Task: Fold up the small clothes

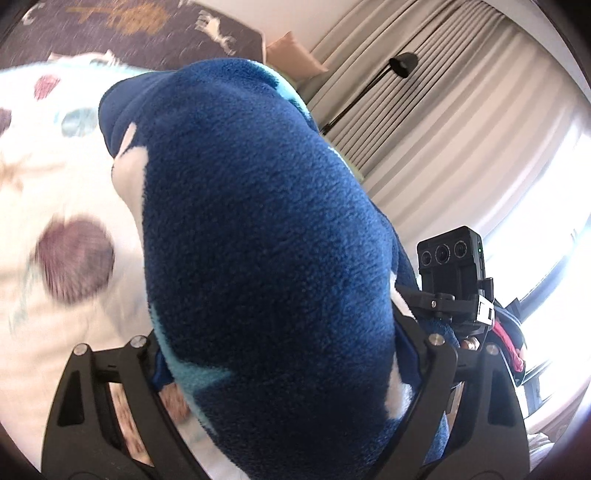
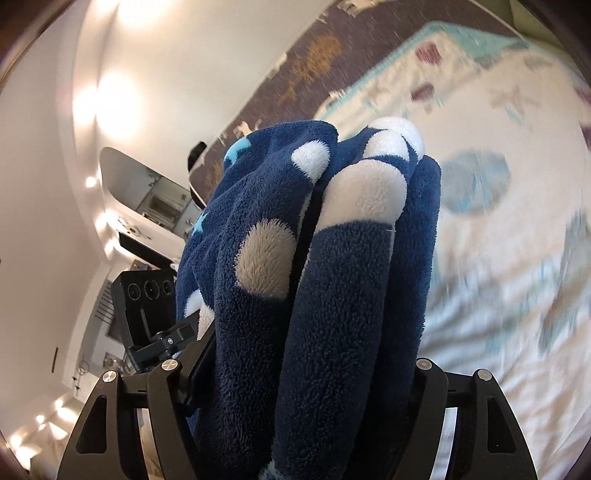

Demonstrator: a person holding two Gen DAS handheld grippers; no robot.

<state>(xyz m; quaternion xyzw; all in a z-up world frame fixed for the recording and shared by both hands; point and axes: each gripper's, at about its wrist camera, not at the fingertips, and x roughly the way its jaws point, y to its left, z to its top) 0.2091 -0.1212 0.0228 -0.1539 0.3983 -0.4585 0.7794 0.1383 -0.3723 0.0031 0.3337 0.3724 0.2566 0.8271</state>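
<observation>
A dark blue fleece garment point(image 1: 258, 221) with white dots and pale blue stars fills the middle of the left wrist view, bunched thickly between the fingers of my left gripper point(image 1: 288, 288). The fingertips are buried in the fleece. In the right wrist view the same garment point(image 2: 332, 295) is folded in thick rolls inside my right gripper point(image 2: 332, 236), with one black finger point(image 2: 310, 221) showing between the folds. Both grippers hold it above a white bedspread point(image 1: 44, 184) printed with shells. Each view catches the other gripper's camera block point(image 1: 448, 258) point(image 2: 144, 291) close by.
The bedspread point(image 2: 498, 258) spreads below and to the side. Beyond it lies a dark patterned rug point(image 1: 129, 33) point(image 2: 295, 74). A black floor lamp point(image 1: 402, 62), a tan cushion point(image 1: 291, 55) and beige curtains point(image 1: 443, 110) stand by a bright window. White walls and a counter point(image 2: 147, 221) lie left.
</observation>
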